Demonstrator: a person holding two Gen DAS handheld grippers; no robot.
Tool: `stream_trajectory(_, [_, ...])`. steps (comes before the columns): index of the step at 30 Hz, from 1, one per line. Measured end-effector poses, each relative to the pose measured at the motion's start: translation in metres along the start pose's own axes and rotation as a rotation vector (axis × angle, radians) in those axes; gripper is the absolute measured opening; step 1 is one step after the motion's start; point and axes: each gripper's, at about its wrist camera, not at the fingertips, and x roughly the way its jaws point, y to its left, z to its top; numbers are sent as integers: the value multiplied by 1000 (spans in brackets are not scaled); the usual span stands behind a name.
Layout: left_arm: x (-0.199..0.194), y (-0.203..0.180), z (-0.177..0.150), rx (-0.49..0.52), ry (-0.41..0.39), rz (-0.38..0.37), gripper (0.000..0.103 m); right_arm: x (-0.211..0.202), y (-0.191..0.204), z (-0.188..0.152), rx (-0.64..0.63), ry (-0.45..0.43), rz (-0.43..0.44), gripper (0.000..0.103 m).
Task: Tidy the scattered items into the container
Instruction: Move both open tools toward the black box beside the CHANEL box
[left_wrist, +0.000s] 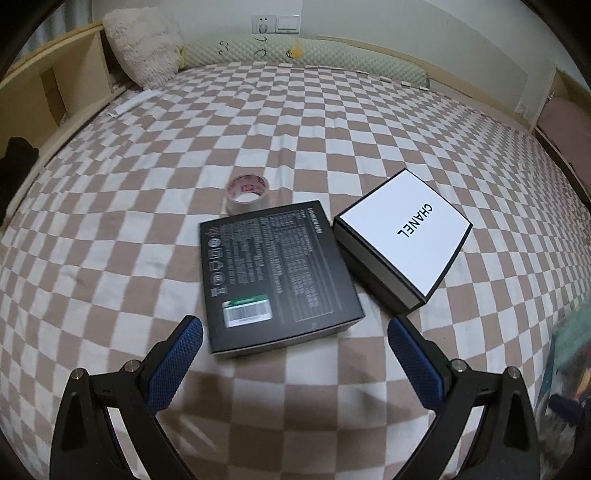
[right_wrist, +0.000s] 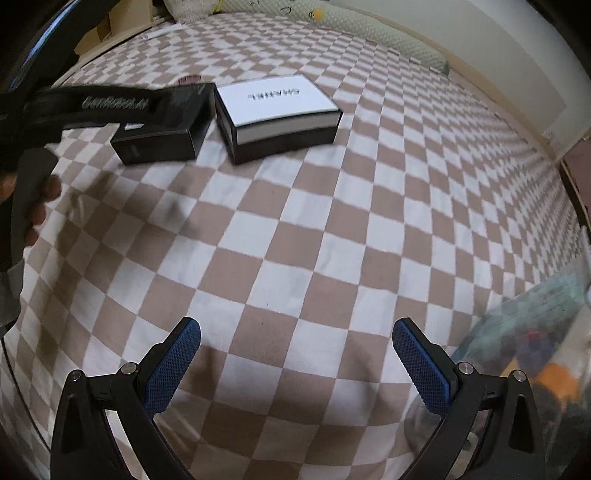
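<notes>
A flat black box (left_wrist: 277, 273) with printed text and a barcode label lies on the checkered bed just ahead of my open, empty left gripper (left_wrist: 295, 332). A white-lidded Chanel box (left_wrist: 402, 236) sits to its right, touching or nearly so. A roll of tape (left_wrist: 246, 194) stands behind the black box. In the right wrist view the black box (right_wrist: 159, 142) and the Chanel box (right_wrist: 277, 110) lie far ahead, with the left gripper's body above the black box. My right gripper (right_wrist: 295, 332) is open and empty over bare bedding. A blurred clear container (right_wrist: 535, 350) sits at the right edge.
The checkered bedspread (left_wrist: 295, 129) covers the whole bed. A fluffy pillow (left_wrist: 144, 44) and a long bolster (left_wrist: 303, 55) lie along the far wall. A wooden shelf (left_wrist: 48, 85) runs along the left. The blurred container also shows in the left wrist view (left_wrist: 569, 362).
</notes>
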Motion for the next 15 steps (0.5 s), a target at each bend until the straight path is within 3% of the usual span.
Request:
stream_trajectory(5, [18, -10, 1, 22, 10, 23, 101, 15, 1, -4, -5, 3, 29, 103])
stream_trajectory(12, [32, -22, -1, 176, -39, 148, 101, 37, 13, -11, -63, 7, 42, 103])
stream_trajectory(15, [33, -19, -1, 189, -56, 150, 101, 41, 13, -11, -51, 2, 63, 103])
